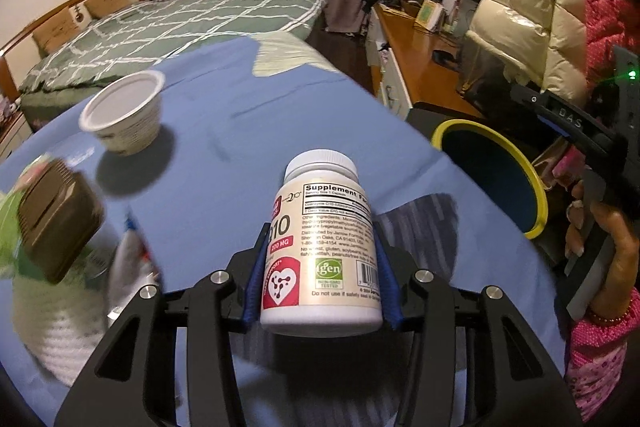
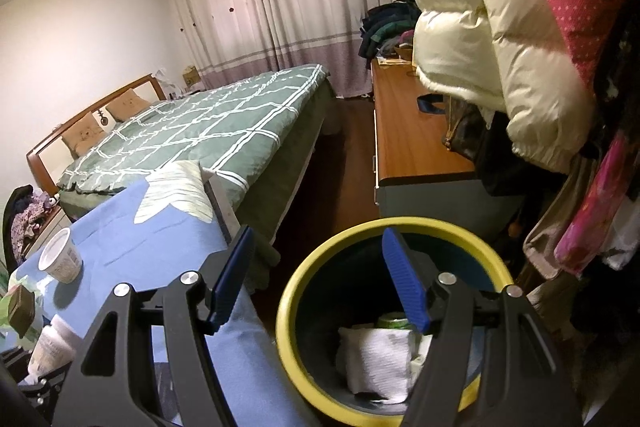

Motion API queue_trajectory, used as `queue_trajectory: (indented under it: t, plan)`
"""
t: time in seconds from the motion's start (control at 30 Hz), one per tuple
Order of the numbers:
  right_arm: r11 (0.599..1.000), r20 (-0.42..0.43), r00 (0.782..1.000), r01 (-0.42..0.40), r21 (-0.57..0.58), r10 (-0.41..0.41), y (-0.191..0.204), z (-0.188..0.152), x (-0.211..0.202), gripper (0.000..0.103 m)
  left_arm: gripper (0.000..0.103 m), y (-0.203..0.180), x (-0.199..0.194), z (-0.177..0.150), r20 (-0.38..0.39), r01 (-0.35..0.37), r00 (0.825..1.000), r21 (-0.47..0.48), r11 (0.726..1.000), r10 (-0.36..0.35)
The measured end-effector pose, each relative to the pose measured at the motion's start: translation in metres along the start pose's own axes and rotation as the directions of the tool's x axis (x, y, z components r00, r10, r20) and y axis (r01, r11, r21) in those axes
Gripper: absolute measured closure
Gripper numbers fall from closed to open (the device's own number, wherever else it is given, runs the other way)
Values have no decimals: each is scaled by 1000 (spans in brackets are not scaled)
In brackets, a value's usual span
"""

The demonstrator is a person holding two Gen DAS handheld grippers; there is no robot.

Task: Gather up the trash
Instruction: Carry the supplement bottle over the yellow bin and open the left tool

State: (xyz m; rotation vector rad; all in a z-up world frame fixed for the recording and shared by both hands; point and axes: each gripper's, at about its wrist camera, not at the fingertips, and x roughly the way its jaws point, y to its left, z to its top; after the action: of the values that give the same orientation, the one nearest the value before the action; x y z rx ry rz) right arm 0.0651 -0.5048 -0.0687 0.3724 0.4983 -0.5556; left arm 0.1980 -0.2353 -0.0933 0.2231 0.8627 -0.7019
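Supplement bottle [image 1: 322, 247] clamped between left gripper [image 1: 320, 267] fingers — upright.

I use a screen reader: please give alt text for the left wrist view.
The left gripper clamps a white supplement bottle between its blue pads, above a blue cloth-covered table. A white cup stands behind to the left; a yellow-rimmed bin waits to the right.

Clamped between blue-padded left gripper [image 1: 320, 279]: white plastic supplement bottle [image 1: 323, 247], upright above blue cloth-covered table [image 1: 240, 99]; yellow-rimmed dark bin [image 1: 494, 179] just right.
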Motion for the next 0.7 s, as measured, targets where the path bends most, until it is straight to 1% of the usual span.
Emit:
queue_trajectory:
  t: [0.2,0.4,0.53,0.7]
  plan:
    - [999,-8,1000,14,-41,-15,-30,2,-17,40,56,-41,20,26,-6,55,998,48,997,-55]
    - [997,1,999,45,-55,-45,-65,2,-40,39,56,-99,47,52,-16,114,993,111,987,-113]
    - [997,16,998,65,-47,-64,-85,2,-53,38,56,-141,69,67,-36,147,989,148,978,-144]
    - [996,27,997,79,-31,-78,-106,1,-67,36,56,-182,98,80,-81,182,982,169,969,-170]
